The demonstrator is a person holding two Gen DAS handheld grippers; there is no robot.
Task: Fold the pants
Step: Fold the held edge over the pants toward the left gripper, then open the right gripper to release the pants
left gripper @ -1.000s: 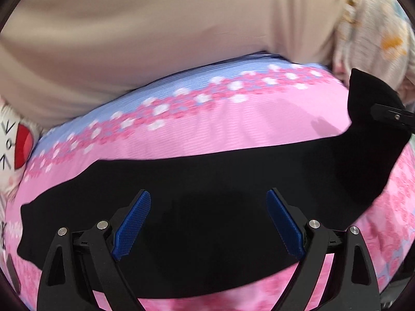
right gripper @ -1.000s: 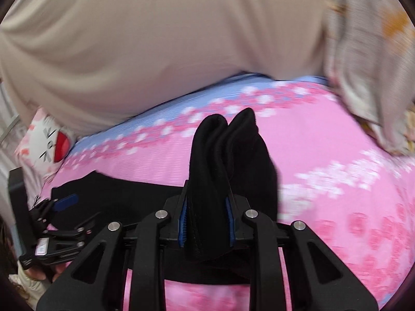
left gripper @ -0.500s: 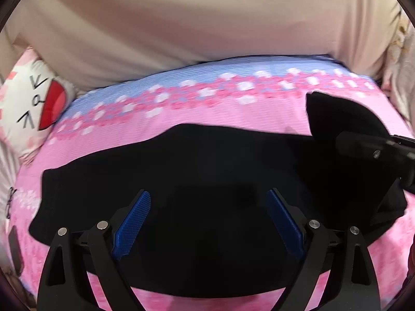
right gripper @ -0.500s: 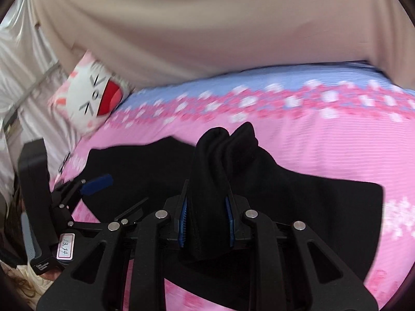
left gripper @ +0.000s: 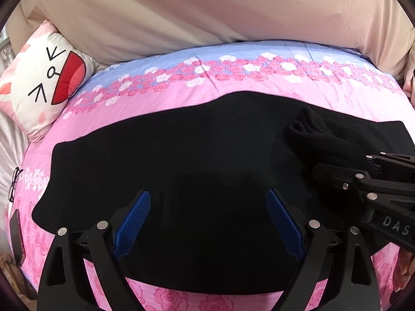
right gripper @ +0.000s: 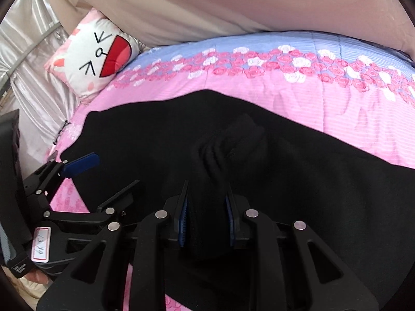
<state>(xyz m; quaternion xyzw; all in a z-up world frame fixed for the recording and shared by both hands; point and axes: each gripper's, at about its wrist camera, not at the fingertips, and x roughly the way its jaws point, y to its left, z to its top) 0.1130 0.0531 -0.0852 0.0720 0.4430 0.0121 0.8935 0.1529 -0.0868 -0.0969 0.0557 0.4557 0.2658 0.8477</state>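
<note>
Black pants point(left gripper: 197, 160) are spread flat across a pink flowered bedspread point(left gripper: 233, 77), with a cartoon-face pillow point(left gripper: 44, 77) at the far left corner. A bunched fold of the pants is pinched between the blue pads of the right gripper point(right gripper: 206, 223), whose jaws are just beginning to open. The left gripper point(left gripper: 208, 223) is held over the cloth with its fingers spread wide and nothing between them.

pants point(left gripper: 207, 155): black | bedspread point(left gripper: 233, 88): pink, blue band, roses | cushion point(left gripper: 44, 83): white, red mouth
</note>
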